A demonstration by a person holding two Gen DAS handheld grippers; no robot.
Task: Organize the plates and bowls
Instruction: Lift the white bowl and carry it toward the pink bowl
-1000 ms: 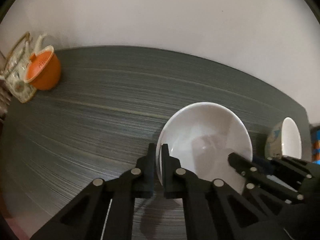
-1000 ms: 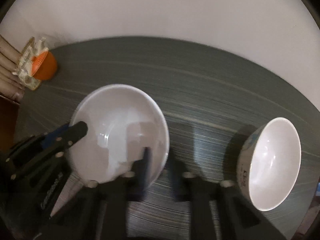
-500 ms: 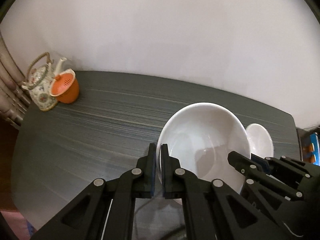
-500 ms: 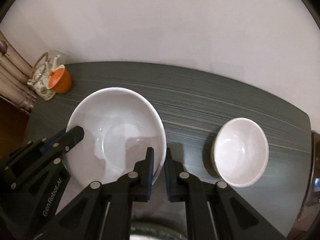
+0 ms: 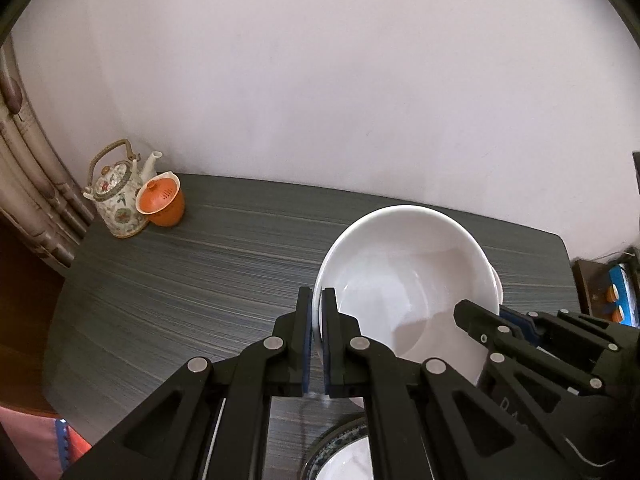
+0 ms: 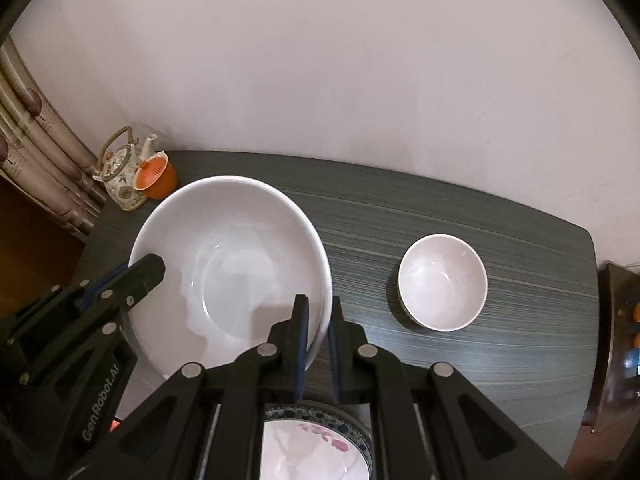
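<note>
A large white bowl [image 5: 404, 276] [image 6: 236, 268] hangs above the dark table, held by both grippers. My left gripper [image 5: 317, 304] is shut on its left rim, and my right gripper [image 6: 319, 312] is shut on its right rim. Each gripper shows in the other's view, the right one [image 5: 480, 320] and the left one [image 6: 140, 276]. A small white bowl [image 6: 442, 282] stands on the table to the right of the big bowl; in the left wrist view only a sliver of it shows. A patterned dish [image 6: 316, 448] [image 5: 340, 456] with a blue rim lies below the grippers at the near edge.
A flowered teapot [image 5: 116, 196] [image 6: 120, 172] and an orange pot [image 5: 162, 202] [image 6: 156, 178] stand at the table's far left corner [image 5: 176, 178], against the white wall. Curtains hang at the left. A low stand with coloured items [image 5: 616, 296] sits past the table's right edge.
Both grippers have risen with the large bowl between them, so the table and small bowl look farther and smaller. The patterned dish has come into view below.
</note>
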